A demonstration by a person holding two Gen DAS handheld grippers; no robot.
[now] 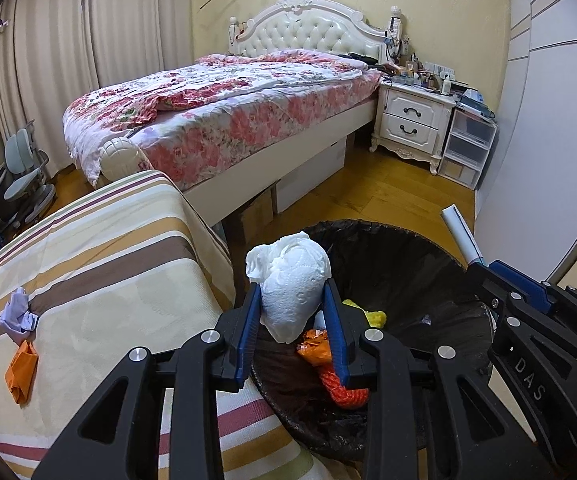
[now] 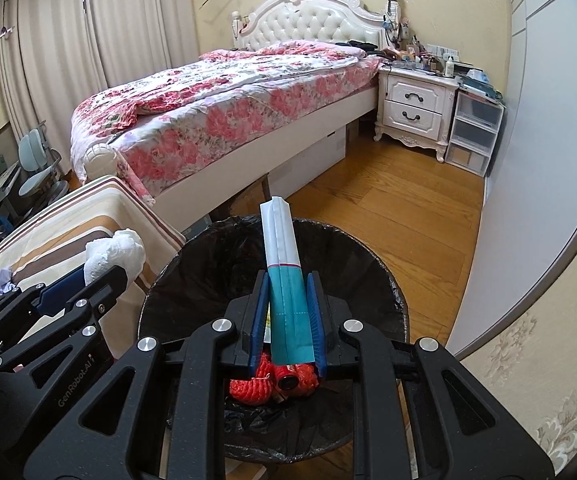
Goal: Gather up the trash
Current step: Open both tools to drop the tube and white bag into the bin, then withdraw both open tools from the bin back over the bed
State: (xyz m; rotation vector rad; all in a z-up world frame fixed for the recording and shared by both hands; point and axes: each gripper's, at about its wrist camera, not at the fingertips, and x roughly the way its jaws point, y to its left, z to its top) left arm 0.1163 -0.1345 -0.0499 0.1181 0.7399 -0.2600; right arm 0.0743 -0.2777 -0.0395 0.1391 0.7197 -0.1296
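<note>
The bed [image 1: 224,116] with its floral quilt fills the far side of the room, with a white nightstand [image 1: 412,120] beside it. Nearer, a striped cloth surface [image 1: 100,264] holds a crumpled lilac scrap [image 1: 18,314] and an orange wrapper [image 1: 21,372], lying close together. Just right of that surface stands the bin [image 2: 176,280], lined with a black bag, with orange netting [image 2: 256,384] and a yellow scrap [image 1: 376,316] inside it.

Both grippers tilt downward toward the bin, side by side. The left gripper [image 1: 293,304] sits over the bin's near-left rim, its blue pads pinching a wad of white paper towel [image 1: 292,280], which bulges up past the fingertips. The right gripper [image 2: 288,312] hangs over the bin's opening, its pads pressed tight on a flat teal-and-white paper packet [image 2: 284,276]; the packet sticks out forward between the jaws, its white end above the bin's far rim.
</note>
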